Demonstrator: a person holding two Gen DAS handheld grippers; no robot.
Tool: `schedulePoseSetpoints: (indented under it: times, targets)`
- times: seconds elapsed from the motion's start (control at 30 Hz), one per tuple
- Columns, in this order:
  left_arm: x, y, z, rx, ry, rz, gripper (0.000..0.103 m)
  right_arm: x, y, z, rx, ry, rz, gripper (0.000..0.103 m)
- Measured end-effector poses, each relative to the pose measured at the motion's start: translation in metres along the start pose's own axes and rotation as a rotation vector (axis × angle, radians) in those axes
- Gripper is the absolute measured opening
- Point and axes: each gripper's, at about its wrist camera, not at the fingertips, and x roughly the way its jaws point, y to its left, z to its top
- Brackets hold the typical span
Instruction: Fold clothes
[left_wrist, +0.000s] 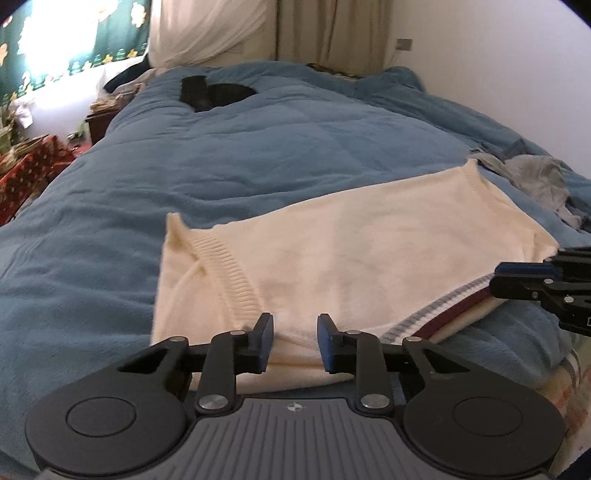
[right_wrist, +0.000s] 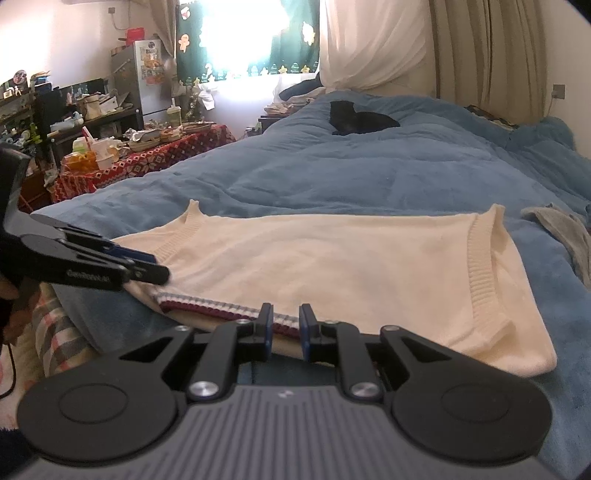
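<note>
bedroom, bright window on the far wall, cluttered table with a red patterned cloth (right_wrist: 147, 162) sitting to the left of the bed. blue duvet (left_wrist: 258, 155) is covering the bed, a black item (left_wrist: 214, 92) lying on it at the far end. cream knit vest (left_wrist: 351, 240) is lying flat on the near part of the duvet, ribbed armholes facing left and right, striped neckline (right_wrist: 221, 308) facing the near edge. grey garment (left_wrist: 535, 177) is lying crumpled just off the vest's far right corner.

my left gripper (left_wrist: 295, 341) is sitting over the near left edge of the vest, jaws parted, cream fabric showing between the pads; can't tell if they're pinching it. my right gripper (right_wrist: 286, 326) is sitting at the striped neckline, jaws nearly together with a narrow gap, the trim right at the tips; can't tell if it's gripped.
</note>
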Motion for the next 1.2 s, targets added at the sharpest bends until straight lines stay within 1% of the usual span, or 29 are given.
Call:
schedulePoseSetpoints:
  times: [0.1, 0.2, 0.23, 0.27, 0.3, 0.47, 0.5, 0.53, 0.6, 0.63, 0.67, 0.73, 0.83, 0.87, 0.93, 1.03, 1.07, 1.13, 1.2]
  targets:
    - [-0.008, -0.002, -0.003, 0.033, -0.010, 0.068, 0.028, 0.003, -0.002, -0.003, 0.015, 0.006, -0.001, 0.016]
    - [-0.014, 0.002, -0.007, 0.040, -0.012, 0.094, 0.028, 0.004, -0.002, -0.004, 0.019, 0.003, 0.000, 0.016]
    - [-0.015, 0.003, -0.007, 0.037, -0.011, 0.104, 0.034, 0.003, -0.003, -0.004, 0.020, 0.002, 0.000, 0.016]
    - [-0.017, 0.004, -0.008, 0.034, -0.010, 0.112, 0.036, 0.003, -0.003, -0.004, 0.021, 0.001, 0.000, 0.016]
    - [-0.019, 0.006, -0.007, 0.031, -0.007, 0.115, 0.036, 0.002, -0.003, -0.004, 0.022, -0.001, 0.000, 0.016]
    - [-0.035, 0.020, -0.004, -0.038, -0.019, 0.113, 0.036, -0.001, -0.004, -0.005, 0.028, -0.009, -0.003, 0.017]
    - [-0.039, 0.023, -0.004, -0.054, -0.025, 0.117, 0.037, -0.002, -0.005, -0.005, 0.030, -0.009, -0.005, 0.017]
    - [-0.042, 0.027, -0.003, -0.070, -0.032, 0.124, 0.040, -0.001, -0.005, -0.006, 0.033, -0.008, -0.006, 0.017]
    - [-0.045, 0.033, -0.004, -0.099, -0.042, 0.154, 0.045, -0.002, -0.005, -0.007, 0.038, -0.008, -0.007, 0.018]
    - [-0.046, 0.036, -0.004, -0.115, -0.044, 0.166, 0.045, -0.003, -0.005, -0.008, 0.039, -0.008, -0.006, 0.018]
    - [-0.045, 0.040, -0.005, -0.138, -0.037, 0.165, 0.045, -0.003, -0.005, -0.007, 0.038, -0.009, -0.006, 0.018]
    - [-0.041, 0.049, -0.008, -0.201, -0.007, 0.133, 0.045, -0.005, -0.005, -0.007, 0.034, -0.011, -0.005, 0.022]
    - [-0.035, 0.059, -0.014, -0.310, 0.024, 0.055, 0.045, -0.006, -0.006, -0.007, 0.032, -0.014, -0.007, 0.023]
    - [-0.033, 0.061, -0.015, -0.341, 0.029, 0.033, 0.045, -0.007, -0.006, -0.007, 0.035, -0.014, -0.008, 0.023]
    - [-0.029, 0.065, -0.018, -0.395, 0.030, 0.013, 0.046, -0.007, -0.007, -0.007, 0.036, -0.015, -0.010, 0.023]
    - [-0.028, 0.070, -0.017, -0.461, 0.014, -0.019, 0.045, -0.008, -0.008, -0.008, 0.038, -0.015, -0.016, 0.023]
    - [-0.027, 0.069, -0.016, -0.468, 0.007, -0.022, 0.043, -0.008, -0.009, -0.008, 0.038, -0.014, -0.017, 0.024]
    - [-0.026, 0.065, -0.011, -0.449, -0.007, -0.007, 0.027, -0.009, -0.011, -0.008, 0.039, -0.015, -0.022, 0.024]
    - [-0.022, 0.062, -0.008, -0.432, -0.016, 0.003, 0.022, -0.010, -0.013, -0.008, 0.040, -0.015, -0.027, 0.024]
